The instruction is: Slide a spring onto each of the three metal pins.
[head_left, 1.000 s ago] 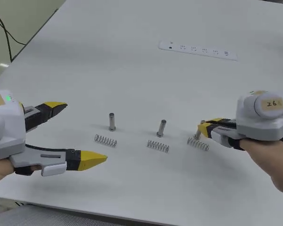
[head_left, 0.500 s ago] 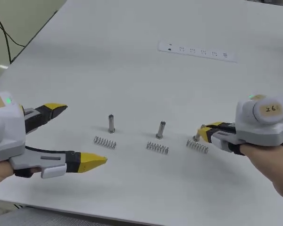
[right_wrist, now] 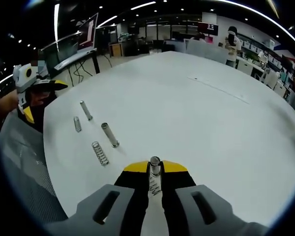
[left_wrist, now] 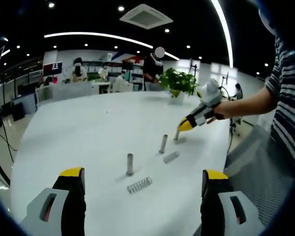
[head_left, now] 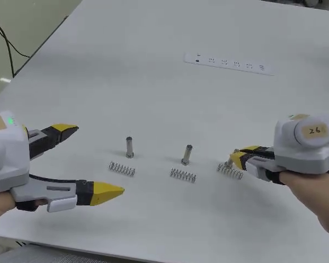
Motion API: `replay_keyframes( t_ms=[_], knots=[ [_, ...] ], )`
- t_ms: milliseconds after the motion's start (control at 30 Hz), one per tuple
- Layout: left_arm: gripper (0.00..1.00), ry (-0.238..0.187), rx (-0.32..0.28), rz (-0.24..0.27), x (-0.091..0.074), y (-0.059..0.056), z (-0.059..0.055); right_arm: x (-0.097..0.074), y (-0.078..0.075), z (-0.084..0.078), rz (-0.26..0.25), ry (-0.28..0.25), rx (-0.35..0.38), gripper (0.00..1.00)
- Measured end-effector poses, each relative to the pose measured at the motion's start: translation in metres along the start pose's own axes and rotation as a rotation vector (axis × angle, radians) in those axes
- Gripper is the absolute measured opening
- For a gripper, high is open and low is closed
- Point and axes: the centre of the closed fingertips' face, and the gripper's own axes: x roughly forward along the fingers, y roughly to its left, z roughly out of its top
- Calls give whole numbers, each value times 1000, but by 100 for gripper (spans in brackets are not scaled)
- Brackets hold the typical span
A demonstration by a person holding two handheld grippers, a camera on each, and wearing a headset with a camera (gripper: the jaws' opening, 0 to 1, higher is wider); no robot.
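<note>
Three short metal pins stand in a row on the white table: left pin [head_left: 129, 147], middle pin [head_left: 187, 154], right pin [head_left: 230, 160]. A spring lies in front of each: [head_left: 122, 169], [head_left: 183, 175], [head_left: 230, 172]. My right gripper [head_left: 237, 158] is at the right pin, jaws closed around it; the right gripper view has the pin [right_wrist: 155, 164] between the yellow tips and the spring [right_wrist: 152, 187] below the gap. My left gripper [head_left: 90, 160] is open and holds nothing, to the left of the left pin [left_wrist: 130, 164] and its spring [left_wrist: 139, 185].
A white power strip [head_left: 228, 62] lies far back on the table [head_left: 153, 82]. The table's near edge runs just under both grippers. People and desks show in the room behind, beyond the table.
</note>
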Motion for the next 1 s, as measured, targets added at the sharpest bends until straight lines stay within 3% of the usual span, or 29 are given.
replay_keyframes(
  t_ms=[1000],
  knots=[
    [97, 0, 1, 1, -1, 0, 1, -5, 5, 7, 6, -40, 27, 27]
  ],
)
